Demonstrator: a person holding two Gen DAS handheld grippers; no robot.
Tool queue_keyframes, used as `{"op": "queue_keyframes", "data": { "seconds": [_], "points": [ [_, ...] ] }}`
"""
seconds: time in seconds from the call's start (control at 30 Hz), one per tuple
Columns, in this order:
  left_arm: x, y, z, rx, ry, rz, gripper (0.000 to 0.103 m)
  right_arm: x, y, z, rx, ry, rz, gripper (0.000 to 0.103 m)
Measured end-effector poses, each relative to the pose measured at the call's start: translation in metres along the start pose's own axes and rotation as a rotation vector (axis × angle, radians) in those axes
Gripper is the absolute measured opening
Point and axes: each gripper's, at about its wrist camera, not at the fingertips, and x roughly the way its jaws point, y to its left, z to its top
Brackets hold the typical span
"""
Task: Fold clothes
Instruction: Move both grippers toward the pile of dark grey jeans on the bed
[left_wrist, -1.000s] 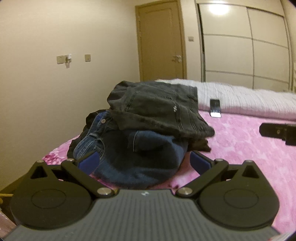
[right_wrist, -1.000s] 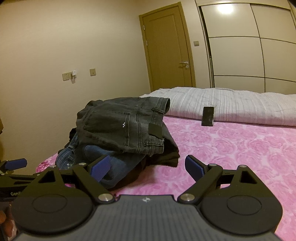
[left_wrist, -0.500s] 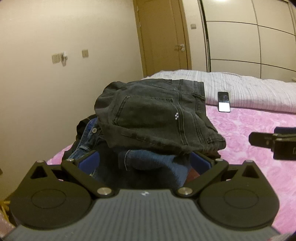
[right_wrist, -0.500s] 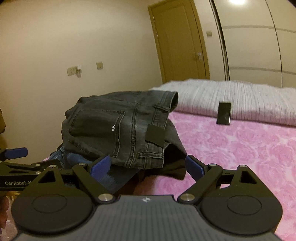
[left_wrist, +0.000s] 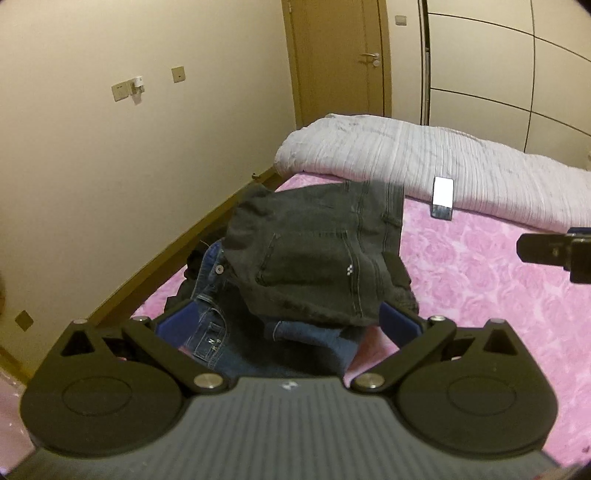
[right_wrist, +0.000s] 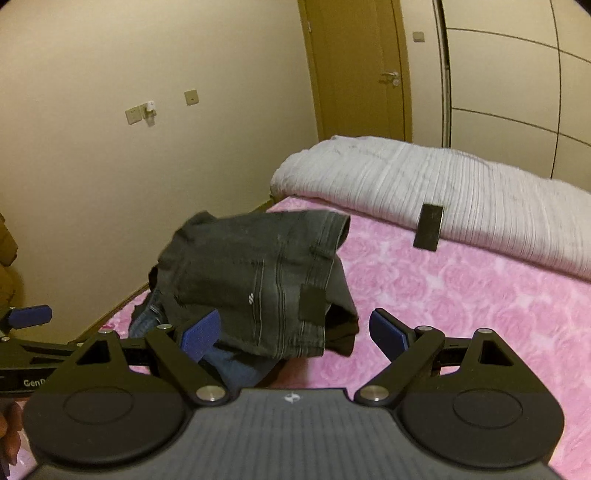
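Note:
Folded dark grey jeans (left_wrist: 317, 258) (right_wrist: 258, 280) lie on top of a stack on the pink bed. Blue jeans (left_wrist: 236, 339) (right_wrist: 236, 369) lie beneath them, with a black garment (right_wrist: 341, 339) at the bottom. My left gripper (left_wrist: 286, 323) is open, its blue pads on either side of the stack's near edge. My right gripper (right_wrist: 293, 332) is open too, spanning the grey jeans' near corner. The left gripper's fingertip (right_wrist: 29, 315) shows at the right wrist view's left edge. The right gripper's tip (left_wrist: 550, 249) shows at the left wrist view's right edge.
A pink flowered bedspread (left_wrist: 498, 295) (right_wrist: 480, 295) covers the bed. A white ribbed duvet (left_wrist: 424, 162) (right_wrist: 424, 177) lies folded at the far end, with a phone (left_wrist: 442, 197) (right_wrist: 428, 227) leaning on it. The wall and wooden bed edge (left_wrist: 166, 258) run along the left.
Both grippers rose and tilted down over the clothes stack, so I see it from above. The stack itself did not move. Both stay open.

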Motion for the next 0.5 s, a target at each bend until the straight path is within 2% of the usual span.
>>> {"op": "queue_keyframes", "data": {
  "seconds": [0.23,0.5],
  "points": [
    [-0.016,0.009,0.027,-0.01,-0.003,0.025,0.103,-0.006,0.011,0.029,-0.016,0.018,0.023,0.089],
    [-0.011,0.026,0.035,-0.007,-0.002,0.048,0.103,-0.001,0.022,0.048,-0.008,0.032,0.046,0.089]
  ]
}}
